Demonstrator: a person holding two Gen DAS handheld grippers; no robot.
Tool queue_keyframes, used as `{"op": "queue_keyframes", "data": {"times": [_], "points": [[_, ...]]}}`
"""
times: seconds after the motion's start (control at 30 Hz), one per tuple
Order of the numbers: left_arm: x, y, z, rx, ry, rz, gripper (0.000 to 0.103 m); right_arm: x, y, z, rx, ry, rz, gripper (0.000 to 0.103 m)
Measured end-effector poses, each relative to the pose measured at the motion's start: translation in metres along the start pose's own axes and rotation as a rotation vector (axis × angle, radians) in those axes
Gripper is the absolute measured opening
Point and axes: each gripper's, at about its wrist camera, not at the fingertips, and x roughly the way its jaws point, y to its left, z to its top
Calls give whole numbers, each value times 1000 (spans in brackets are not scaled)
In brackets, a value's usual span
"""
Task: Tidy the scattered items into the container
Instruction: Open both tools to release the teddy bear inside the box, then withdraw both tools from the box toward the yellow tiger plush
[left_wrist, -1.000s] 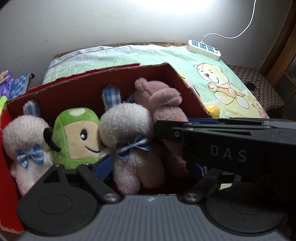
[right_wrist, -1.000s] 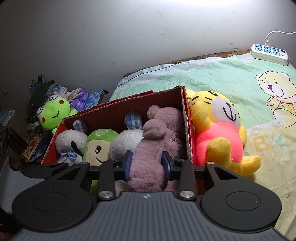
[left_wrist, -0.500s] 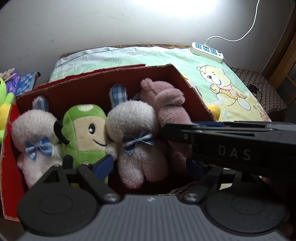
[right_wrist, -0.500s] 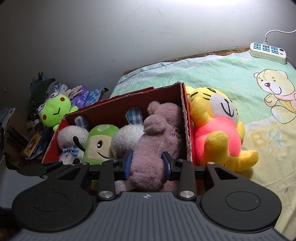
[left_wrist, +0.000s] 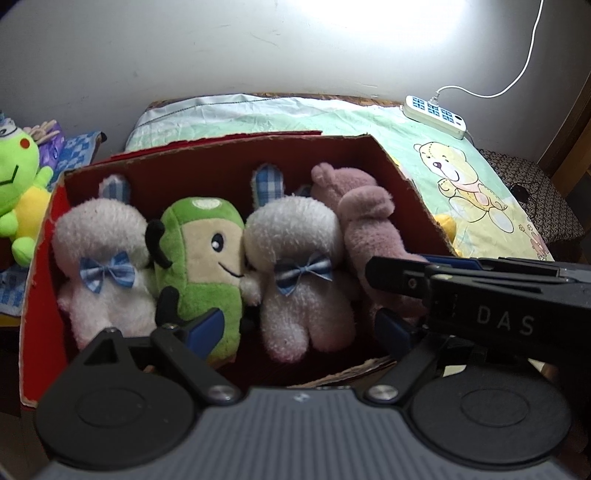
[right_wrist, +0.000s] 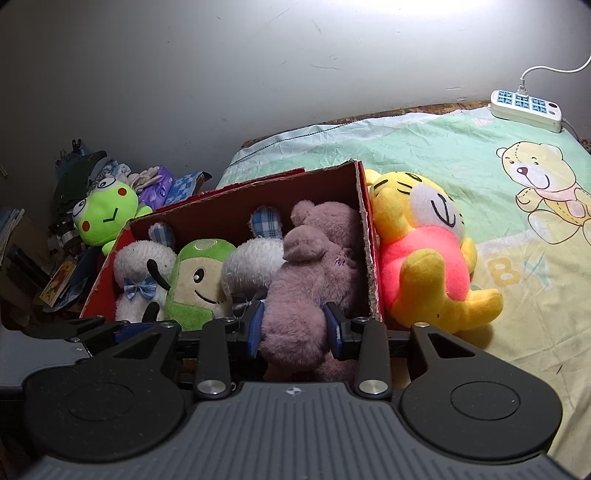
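Observation:
A red cardboard box (left_wrist: 44, 236) (right_wrist: 364, 221) on the bed holds two white bunnies with blue bows (left_wrist: 103, 266) (left_wrist: 295, 269), a green plush (left_wrist: 207, 254) and a mauve plush (right_wrist: 314, 273) (left_wrist: 369, 229). My right gripper (right_wrist: 293, 328) is shut on the lower body of the mauve plush inside the box's right end. My left gripper (left_wrist: 299, 328) is open and empty, its jaws wide over the box's near edge. A yellow and pink tiger plush (right_wrist: 424, 258) lies on the sheet just outside the box's right wall.
A green frog plush (right_wrist: 103, 214) (left_wrist: 14, 184) sits in clutter left of the box. A white power strip (right_wrist: 524, 105) (left_wrist: 434, 116) lies at the bed's far edge by the wall. The bear-print sheet (right_wrist: 480, 177) spreads to the right.
Both grippers have pulled back and up a little, so more of the box shows. The right gripper still squeezes the mauve plush; the left jaws stay open.

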Motion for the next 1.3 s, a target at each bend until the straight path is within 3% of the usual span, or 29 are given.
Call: {"op": "queue_keyframes", "data": {"times": [0.4, 0.73, 1.13, 1.3], "points": [[-7, 3, -9, -48, -29, 41, 88, -10, 1, -7, 3, -18, -12, 39], [-12, -6, -9, -80, -35, 107, 88, -16, -9, -4, -16, -19, 35, 40], [-27, -56, 1, -82, -75, 196, 88, -48, -46, 12, -39, -47, 112, 42], [-28, -85, 2, -56, -96, 182, 88, -57, -72, 16, -24, -52, 101, 42]]}}
